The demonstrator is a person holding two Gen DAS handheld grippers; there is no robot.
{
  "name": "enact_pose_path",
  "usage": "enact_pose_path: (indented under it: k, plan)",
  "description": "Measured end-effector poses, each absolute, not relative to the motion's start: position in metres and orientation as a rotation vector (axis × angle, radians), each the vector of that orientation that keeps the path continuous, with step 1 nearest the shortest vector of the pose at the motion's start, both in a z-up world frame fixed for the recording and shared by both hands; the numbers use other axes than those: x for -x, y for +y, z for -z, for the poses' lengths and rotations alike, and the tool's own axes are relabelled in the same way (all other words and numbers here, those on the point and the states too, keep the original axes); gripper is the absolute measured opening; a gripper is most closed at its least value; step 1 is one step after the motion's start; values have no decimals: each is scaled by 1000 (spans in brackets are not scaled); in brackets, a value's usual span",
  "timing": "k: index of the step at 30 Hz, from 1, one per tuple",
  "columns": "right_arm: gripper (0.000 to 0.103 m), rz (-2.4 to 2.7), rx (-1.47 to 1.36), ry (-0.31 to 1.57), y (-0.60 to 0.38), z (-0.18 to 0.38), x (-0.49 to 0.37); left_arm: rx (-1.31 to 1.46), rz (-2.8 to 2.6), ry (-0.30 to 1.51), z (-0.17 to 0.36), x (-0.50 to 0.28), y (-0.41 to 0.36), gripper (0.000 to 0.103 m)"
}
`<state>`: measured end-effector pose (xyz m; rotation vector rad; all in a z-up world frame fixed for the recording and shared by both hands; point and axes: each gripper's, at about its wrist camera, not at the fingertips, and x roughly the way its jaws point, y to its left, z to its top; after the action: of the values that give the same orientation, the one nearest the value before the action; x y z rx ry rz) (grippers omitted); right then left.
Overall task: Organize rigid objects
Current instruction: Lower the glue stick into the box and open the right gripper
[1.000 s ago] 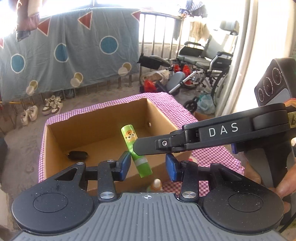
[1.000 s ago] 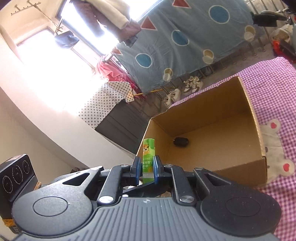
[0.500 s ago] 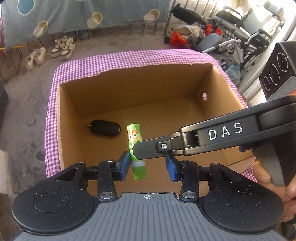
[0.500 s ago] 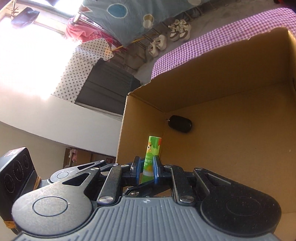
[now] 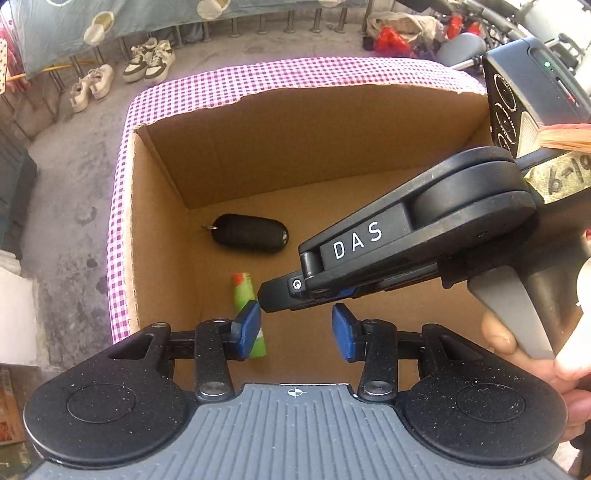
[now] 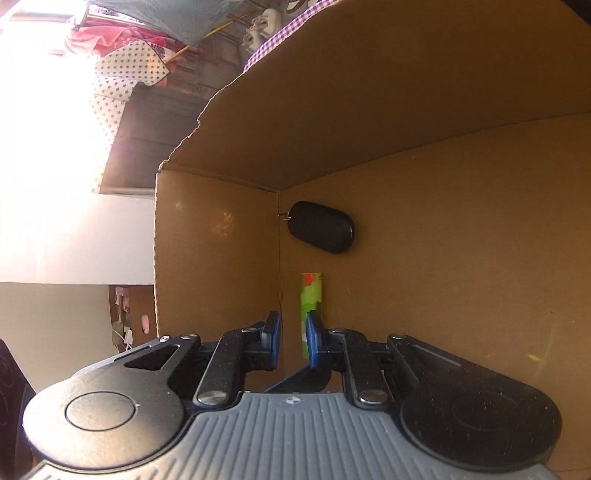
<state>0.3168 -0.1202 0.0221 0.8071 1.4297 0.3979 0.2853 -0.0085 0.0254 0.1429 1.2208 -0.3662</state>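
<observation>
The lower end of the green tube was half hidden behind one blue pad of the right gripper, whose jaws stood narrow around it (the touch on the other pad was hard to make out, and the label was blurred). It lay low against the floor of the cardboard box, near the box's left wall. The box stood on a purple checked cloth, which showed only along the box's far and left rims. Beyond the box lay a bare concrete floor with pale shoes under a hanging blue sheet. A black key fob rested in the box's far left corner, apart from the tube. The left gripper hung over the box's near side, its jaws part-way apart with nothing between them. A hand on the right gripper's grey trigger was cut off at the edge.
</observation>
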Motion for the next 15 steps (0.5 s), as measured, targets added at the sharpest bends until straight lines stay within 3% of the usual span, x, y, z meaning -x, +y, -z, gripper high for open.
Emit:
enact_pose_path:
  k: [7,15]
  plan:
    - [17,-433,-810,1342,-139,-57,-291,-131,371,1124,-52,-265,-3,49]
    - [18,-547,-830,1113,-191,-131,-212,-45,436,965,-103,-209,12,61]
